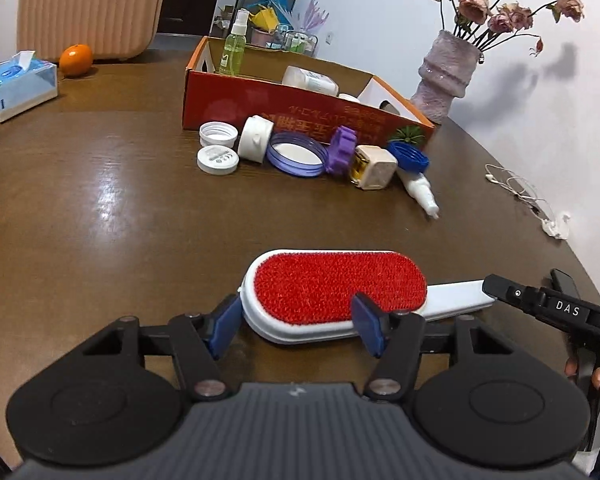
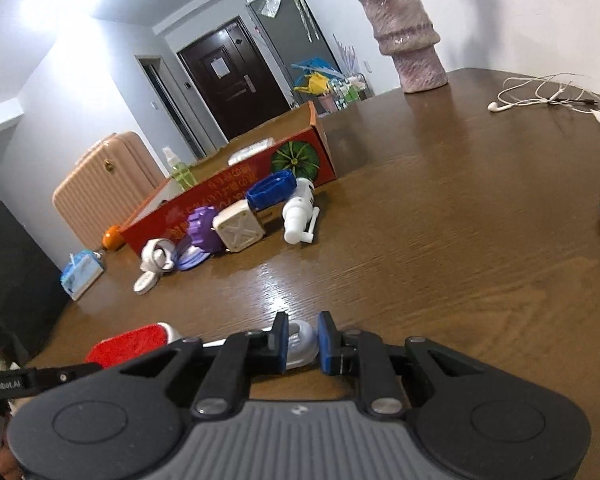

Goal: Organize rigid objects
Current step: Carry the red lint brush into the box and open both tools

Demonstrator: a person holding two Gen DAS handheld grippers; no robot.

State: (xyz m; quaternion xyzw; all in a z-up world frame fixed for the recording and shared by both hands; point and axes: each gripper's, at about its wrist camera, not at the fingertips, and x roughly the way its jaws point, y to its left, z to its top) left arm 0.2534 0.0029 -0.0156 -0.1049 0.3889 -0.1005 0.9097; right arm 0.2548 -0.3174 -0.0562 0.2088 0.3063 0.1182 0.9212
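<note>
Domestic interior, a lived-in flat; brown wood-grain desk (image 1: pixel 100 184) carries household clutter: tissue pack (image 1: pixel 20 84), an orange (image 1: pixel 75 59), vase (image 1: pixel 446 74) of dried roses against a white wall, tangled white earphones (image 2: pixel 540 94); peach ribbed suitcase (image 2: pixel 100 184) stands beyond the desk; dark front door (image 2: pixel 230 76) with lever handle, grey fridge (image 2: pixel 288 28) beside it; red cardboard box (image 1: pixel 300 108) holds toiletry bottles, among them a green spray bottle (image 1: pixel 235 44).
</note>
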